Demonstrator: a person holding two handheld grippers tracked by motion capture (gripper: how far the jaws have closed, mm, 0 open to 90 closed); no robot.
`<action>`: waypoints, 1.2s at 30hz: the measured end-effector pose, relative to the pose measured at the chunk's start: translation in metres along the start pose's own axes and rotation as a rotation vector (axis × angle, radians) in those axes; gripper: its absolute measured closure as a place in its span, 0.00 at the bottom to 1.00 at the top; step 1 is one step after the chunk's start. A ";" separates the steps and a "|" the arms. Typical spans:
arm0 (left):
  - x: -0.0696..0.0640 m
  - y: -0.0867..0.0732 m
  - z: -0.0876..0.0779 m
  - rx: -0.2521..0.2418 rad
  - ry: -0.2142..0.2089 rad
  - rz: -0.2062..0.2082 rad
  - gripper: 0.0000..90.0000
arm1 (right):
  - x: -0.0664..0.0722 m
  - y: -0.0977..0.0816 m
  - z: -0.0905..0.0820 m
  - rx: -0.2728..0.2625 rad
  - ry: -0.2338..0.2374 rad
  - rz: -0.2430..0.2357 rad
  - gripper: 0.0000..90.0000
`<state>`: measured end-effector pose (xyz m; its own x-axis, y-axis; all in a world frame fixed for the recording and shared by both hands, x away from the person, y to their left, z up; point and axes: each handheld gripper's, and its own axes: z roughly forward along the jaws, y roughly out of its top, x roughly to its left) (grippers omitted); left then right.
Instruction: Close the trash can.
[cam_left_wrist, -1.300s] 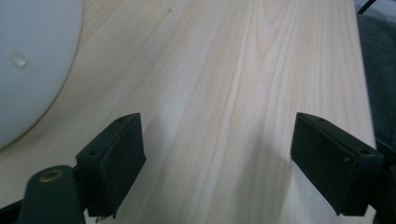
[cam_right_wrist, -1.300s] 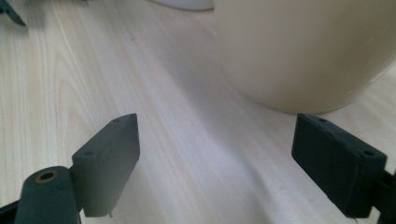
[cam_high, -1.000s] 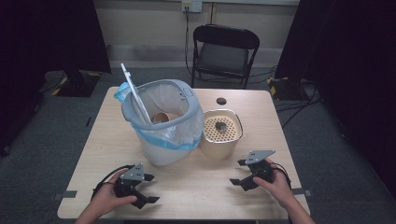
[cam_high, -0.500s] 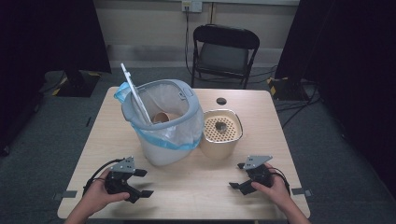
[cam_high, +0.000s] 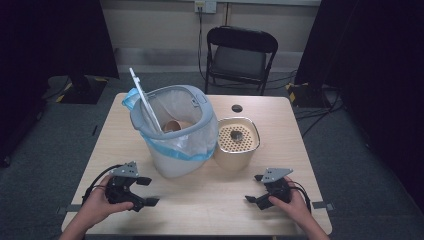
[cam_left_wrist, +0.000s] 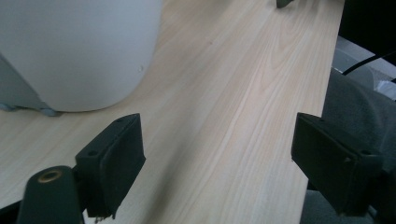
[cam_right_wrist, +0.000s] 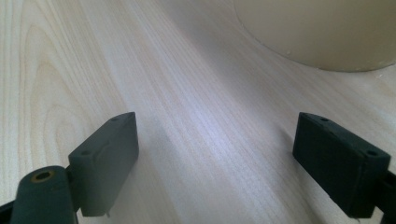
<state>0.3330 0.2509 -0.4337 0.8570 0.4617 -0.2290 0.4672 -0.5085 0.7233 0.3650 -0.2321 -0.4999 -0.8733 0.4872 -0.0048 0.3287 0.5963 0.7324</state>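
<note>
Both grippers, left (cam_high: 142, 192) and right (cam_high: 256, 189), fingers spread, empty, on counter (cam_high: 210, 200). Bin (cam_high: 175, 132) probably light, bag-lined; best gripped at stiff rim.

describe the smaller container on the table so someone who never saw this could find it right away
Start at the wooden table and find the big white bin with the blue-edged liner near its middle. Beside the bin, on the right gripper's side, stands the cream canister. It is shorter than the bin, and its top is a perforated insert.
</note>
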 end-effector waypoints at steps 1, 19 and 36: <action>0.001 0.001 -0.003 -0.001 -0.001 -0.001 0.20 | 0.000 0.000 0.000 0.000 -0.001 -0.001 0.15; 0.001 0.025 -0.049 0.012 0.000 -0.042 0.27 | 0.000 0.000 0.000 0.000 0.000 0.001 0.15; -0.005 0.065 -0.102 -0.004 0.044 -0.033 0.40 | 0.001 -0.001 -0.001 0.000 -0.005 0.007 0.15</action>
<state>0.3373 0.2898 -0.3191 0.8309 0.5094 -0.2238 0.4938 -0.4900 0.7184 0.3638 -0.2323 -0.4999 -0.8691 0.4946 -0.0037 0.3343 0.5929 0.7326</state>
